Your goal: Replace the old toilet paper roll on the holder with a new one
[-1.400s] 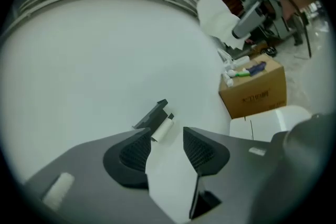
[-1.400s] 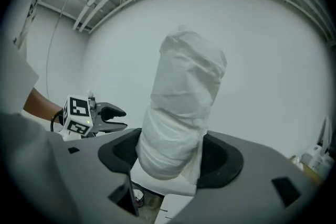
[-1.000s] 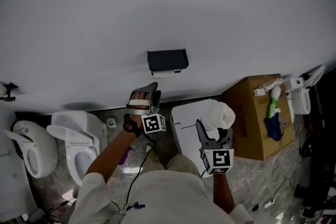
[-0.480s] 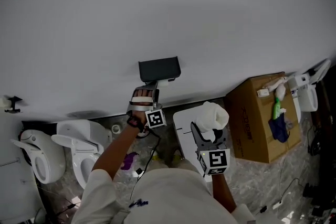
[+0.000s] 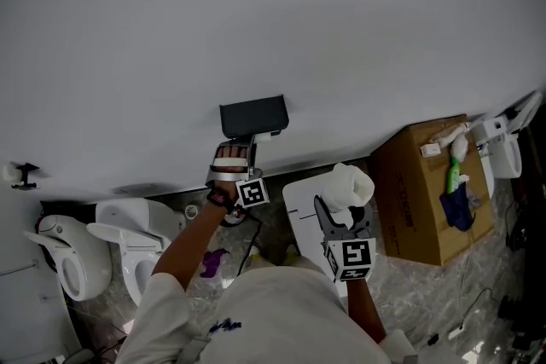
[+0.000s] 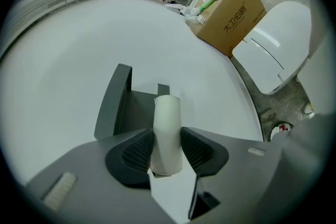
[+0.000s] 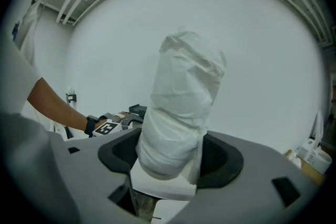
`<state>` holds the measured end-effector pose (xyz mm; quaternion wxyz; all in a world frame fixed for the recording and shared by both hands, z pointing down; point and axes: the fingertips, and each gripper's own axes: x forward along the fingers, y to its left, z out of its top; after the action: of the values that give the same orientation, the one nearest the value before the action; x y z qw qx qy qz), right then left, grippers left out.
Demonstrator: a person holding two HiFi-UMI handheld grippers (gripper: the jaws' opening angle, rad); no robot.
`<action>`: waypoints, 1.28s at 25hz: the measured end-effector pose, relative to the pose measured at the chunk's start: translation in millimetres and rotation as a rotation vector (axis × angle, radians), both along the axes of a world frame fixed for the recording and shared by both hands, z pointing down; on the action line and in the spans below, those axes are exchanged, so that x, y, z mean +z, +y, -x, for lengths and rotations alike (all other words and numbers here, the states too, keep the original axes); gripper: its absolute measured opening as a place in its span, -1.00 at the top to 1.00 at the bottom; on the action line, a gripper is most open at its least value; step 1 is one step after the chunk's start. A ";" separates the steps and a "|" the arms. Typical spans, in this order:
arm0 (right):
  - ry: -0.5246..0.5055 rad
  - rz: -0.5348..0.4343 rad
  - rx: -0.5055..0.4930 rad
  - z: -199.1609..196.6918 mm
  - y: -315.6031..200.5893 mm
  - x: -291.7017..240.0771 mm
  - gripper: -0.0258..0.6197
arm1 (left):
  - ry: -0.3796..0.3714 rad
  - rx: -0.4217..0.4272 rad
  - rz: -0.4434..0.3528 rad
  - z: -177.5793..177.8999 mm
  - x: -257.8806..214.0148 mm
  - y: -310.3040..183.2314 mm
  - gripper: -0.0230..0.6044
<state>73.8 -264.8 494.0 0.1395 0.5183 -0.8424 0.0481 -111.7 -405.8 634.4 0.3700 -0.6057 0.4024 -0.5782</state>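
The left gripper (image 6: 167,136) had just clamped the dark grey holder's (image 6: 118,105) spent white cardboard tube (image 6: 167,113), so removal could likely begin. The right gripper (image 7: 170,152) gripped the full white paper roll (image 7: 184,97).

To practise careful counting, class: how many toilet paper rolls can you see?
2. The old roll is at the holder, between the jaws of the left gripper, which have just been closing; the new roll is in the right gripper. More may be hidden.
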 end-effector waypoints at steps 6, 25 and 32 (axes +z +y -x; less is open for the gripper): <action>-0.005 -0.007 0.017 -8.9 -8.6 0.5 -0.07 | -0.011 0.016 -0.017 -13.2 -5.8 -7.2 0.37; -0.028 -0.005 0.093 -42.6 -12.4 6.0 -0.07 | -0.034 0.069 -0.047 -64.4 -14.3 -14.9 0.37; -0.032 0.004 0.127 -58.8 -9.4 8.9 -0.07 | 0.026 0.114 -0.046 -95.6 -18.0 -15.3 0.36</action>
<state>132.6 -274.1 502.9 0.1237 0.5698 -0.8097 0.0666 -16.1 -421.0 616.3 0.4109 -0.6264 0.3854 -0.5388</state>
